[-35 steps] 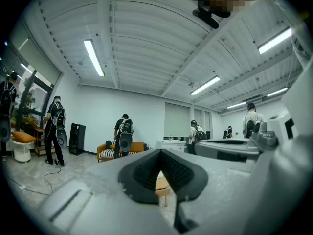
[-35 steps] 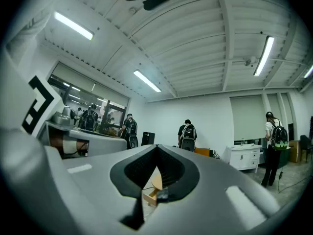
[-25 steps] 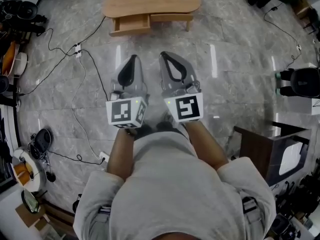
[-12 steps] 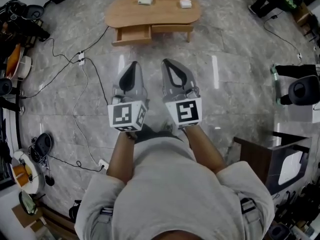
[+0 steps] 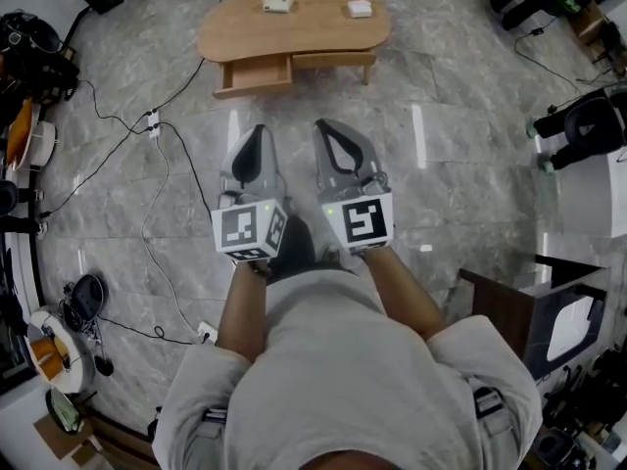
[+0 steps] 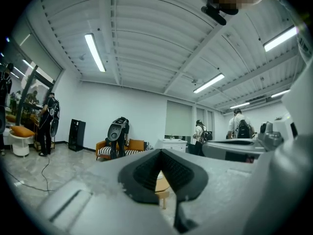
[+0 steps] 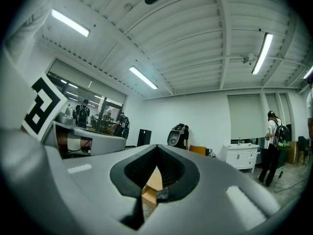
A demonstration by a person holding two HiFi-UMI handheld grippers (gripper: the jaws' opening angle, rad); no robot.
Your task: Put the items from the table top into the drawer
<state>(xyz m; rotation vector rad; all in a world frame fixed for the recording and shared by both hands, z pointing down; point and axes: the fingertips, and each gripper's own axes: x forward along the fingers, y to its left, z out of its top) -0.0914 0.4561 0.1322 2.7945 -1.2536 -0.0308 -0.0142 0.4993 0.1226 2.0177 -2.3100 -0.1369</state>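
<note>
A kidney-shaped wooden table point(image 5: 294, 29) stands far ahead on the marble floor. Two small white items lie on its top, one at the left point(image 5: 277, 3) and one at the right point(image 5: 360, 9). Its left drawer point(image 5: 253, 70) is pulled open. Both grippers are held level side by side, well short of the table. My left gripper point(image 5: 259, 130) is shut and holds nothing, and my right gripper point(image 5: 328, 128) is shut and empty too. Each gripper view shows a sliver of the wooden table through the closed jaws: the left gripper point(image 6: 160, 152) and the right gripper point(image 7: 156, 147).
Black cables and a power strip point(image 5: 152, 96) trail over the floor at the left. Gear crowds the left edge. A dark cabinet point(image 5: 509, 297) stands at the right, and a black chair point(image 5: 588, 125) further back. People stand by the far walls in both gripper views.
The person has carried both grippers a little toward the table, which now sits slightly lower in the head view. Both jaws stay closed.
</note>
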